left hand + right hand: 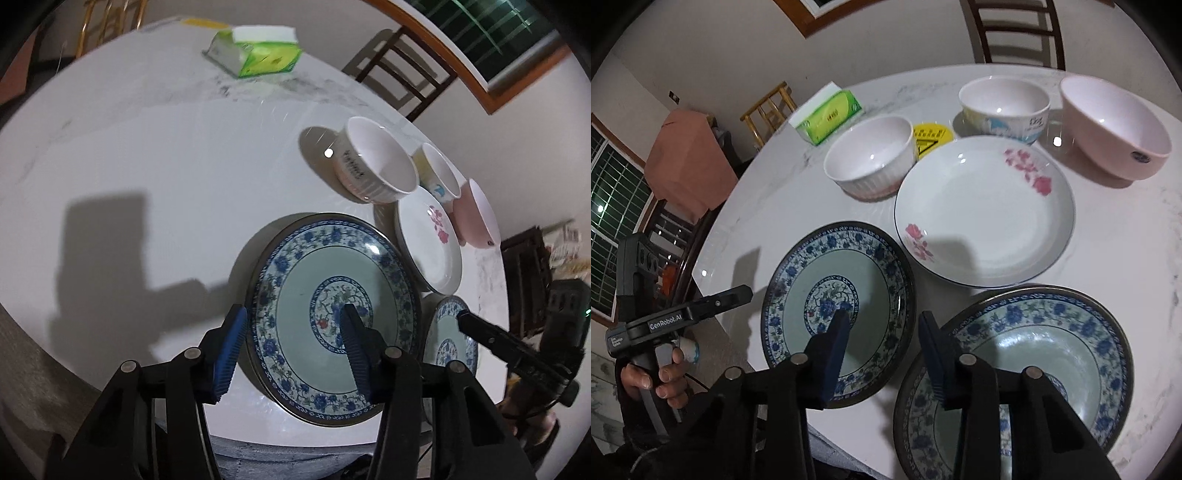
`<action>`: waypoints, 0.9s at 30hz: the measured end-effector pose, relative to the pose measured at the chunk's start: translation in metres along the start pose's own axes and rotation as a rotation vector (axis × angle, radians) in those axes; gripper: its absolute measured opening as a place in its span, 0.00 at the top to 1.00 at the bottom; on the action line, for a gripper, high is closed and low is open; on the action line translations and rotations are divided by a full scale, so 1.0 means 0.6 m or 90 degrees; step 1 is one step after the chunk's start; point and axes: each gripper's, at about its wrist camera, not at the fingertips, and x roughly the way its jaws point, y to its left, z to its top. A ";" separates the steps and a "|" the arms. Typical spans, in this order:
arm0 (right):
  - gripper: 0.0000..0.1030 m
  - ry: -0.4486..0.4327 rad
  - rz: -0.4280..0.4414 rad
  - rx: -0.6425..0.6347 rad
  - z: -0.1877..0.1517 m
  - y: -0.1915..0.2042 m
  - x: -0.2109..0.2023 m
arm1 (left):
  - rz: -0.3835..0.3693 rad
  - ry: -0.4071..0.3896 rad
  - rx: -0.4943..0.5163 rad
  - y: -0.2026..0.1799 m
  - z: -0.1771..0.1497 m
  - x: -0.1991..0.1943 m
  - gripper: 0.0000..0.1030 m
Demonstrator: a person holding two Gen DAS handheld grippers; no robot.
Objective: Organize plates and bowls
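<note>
Two blue-patterned plates lie side by side at the near table edge. My left gripper (291,347) is open and straddles the left rim of the left blue plate (314,277): one pad hangs outside the rim, the other over the plate's centre. My right gripper (884,350) is open above the gap between the plates, with one pad over the left blue plate (798,280) and the other at the left rim of the right blue plate (1052,350). Behind them sit a white plate with pink flowers (982,214), a white ribbed bowl (868,158), a printed bowl (1004,107) and a pink bowl (1115,129).
A green tissue pack (255,51) lies at the far side of the round white table (147,147). A yellow disc (931,138) sits between the bowls. Dark wooden chairs (1015,33) stand around the table. A person's hand (665,373) holds the left tool.
</note>
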 end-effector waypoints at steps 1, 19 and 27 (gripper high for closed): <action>0.63 0.006 0.006 0.004 0.002 -0.002 0.005 | -0.007 0.007 -0.012 0.007 0.002 0.005 0.54; 0.73 0.072 -0.005 0.009 0.036 -0.022 0.086 | -0.003 0.036 -0.003 0.028 0.004 0.040 0.60; 0.83 0.082 -0.005 0.005 0.037 -0.024 0.100 | -0.003 0.048 0.006 0.036 0.002 0.050 0.75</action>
